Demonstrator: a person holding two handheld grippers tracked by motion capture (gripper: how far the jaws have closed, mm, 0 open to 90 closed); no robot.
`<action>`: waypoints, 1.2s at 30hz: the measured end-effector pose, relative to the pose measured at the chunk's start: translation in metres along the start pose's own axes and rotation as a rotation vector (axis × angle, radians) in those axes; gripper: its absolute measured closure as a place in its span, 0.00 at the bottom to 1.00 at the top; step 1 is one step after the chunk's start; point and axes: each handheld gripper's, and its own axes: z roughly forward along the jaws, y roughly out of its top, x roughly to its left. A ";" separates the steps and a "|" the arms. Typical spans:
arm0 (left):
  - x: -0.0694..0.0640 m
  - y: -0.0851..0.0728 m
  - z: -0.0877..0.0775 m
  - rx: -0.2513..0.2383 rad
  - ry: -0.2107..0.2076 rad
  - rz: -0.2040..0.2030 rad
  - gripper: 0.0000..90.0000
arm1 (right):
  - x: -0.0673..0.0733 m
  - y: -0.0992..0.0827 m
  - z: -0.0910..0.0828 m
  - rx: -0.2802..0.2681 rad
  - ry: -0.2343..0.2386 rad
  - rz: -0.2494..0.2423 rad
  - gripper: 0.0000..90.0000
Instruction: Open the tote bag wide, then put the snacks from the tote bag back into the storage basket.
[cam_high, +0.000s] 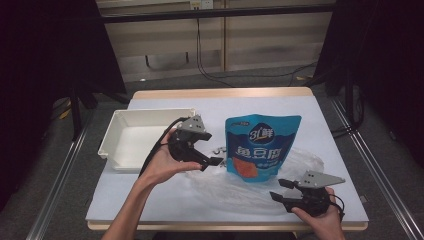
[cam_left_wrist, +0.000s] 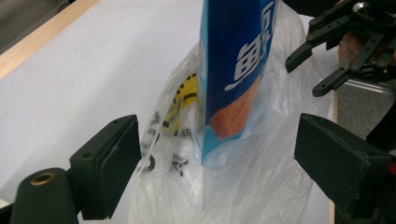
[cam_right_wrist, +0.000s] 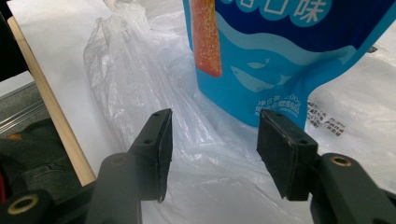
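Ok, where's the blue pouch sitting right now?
In the high view the blue pouch stands upright on the clear plastic bag, right of the white tray, between the left gripper and the right gripper.

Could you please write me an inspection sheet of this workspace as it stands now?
Surface: table with a pale cover, wooden edge showing.
Job's things: blue pouch upright on a clear plastic bag spread flat; white tray at the left, empty.
Clutter: nothing seen.
Grippers: left tool open, held beside the pouch; right tool open, near the table's front edge; neither touches anything.
Cables: black cable trails from the left tool; more cables on the floor.
Surroundings: dark curtains at both sides.
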 end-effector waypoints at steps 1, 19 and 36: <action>0.000 0.003 -0.001 0.012 -0.008 0.016 0.16 | 0.000 0.000 0.000 0.001 0.000 -0.003 0.51; -0.003 0.058 -0.003 0.060 -0.078 0.121 0.40 | 0.000 0.000 0.003 0.015 0.013 -0.009 0.50; 0.015 0.100 0.013 0.173 -0.125 0.156 0.63 | -0.005 0.001 0.003 0.007 0.015 0.004 0.48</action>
